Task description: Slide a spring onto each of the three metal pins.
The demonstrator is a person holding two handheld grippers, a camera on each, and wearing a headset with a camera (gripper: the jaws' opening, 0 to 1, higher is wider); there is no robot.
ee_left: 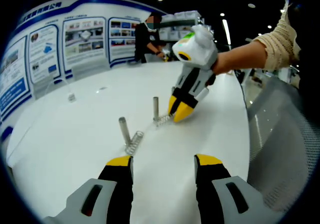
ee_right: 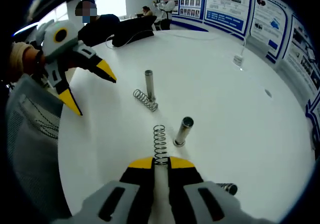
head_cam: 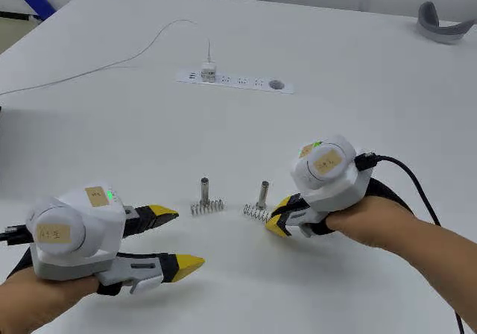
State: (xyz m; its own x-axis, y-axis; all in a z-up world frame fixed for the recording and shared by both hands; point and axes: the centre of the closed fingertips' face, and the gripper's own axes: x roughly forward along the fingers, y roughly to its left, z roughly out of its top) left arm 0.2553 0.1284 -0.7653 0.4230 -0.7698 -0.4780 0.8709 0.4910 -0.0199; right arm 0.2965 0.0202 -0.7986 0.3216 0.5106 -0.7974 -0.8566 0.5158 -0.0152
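Two metal pins stand upright on the white table, the left pin [head_cam: 204, 191] and the right pin [head_cam: 262, 194]. One spring [head_cam: 207, 207] lies flat at the left pin's foot. My right gripper [head_cam: 278, 221] is shut on the end of a second spring [head_cam: 256, 213], which lies low beside the right pin's base. In the right gripper view this spring [ee_right: 160, 141] sticks out ahead of the gripper [ee_right: 161, 165], just left of the near pin [ee_right: 184, 131]. My left gripper [head_cam: 179, 237] hovers open at the front left, holding nothing, with the loose spring [ee_left: 134, 143] ahead of it.
A white power strip [head_cam: 235, 80] with a plug and a thin white cable lies further back on the table. A grey curved object [head_cam: 443, 24] sits at the far right corner. A small metal cylinder [ee_right: 227, 188] lies by my right gripper. People stand beyond the table.
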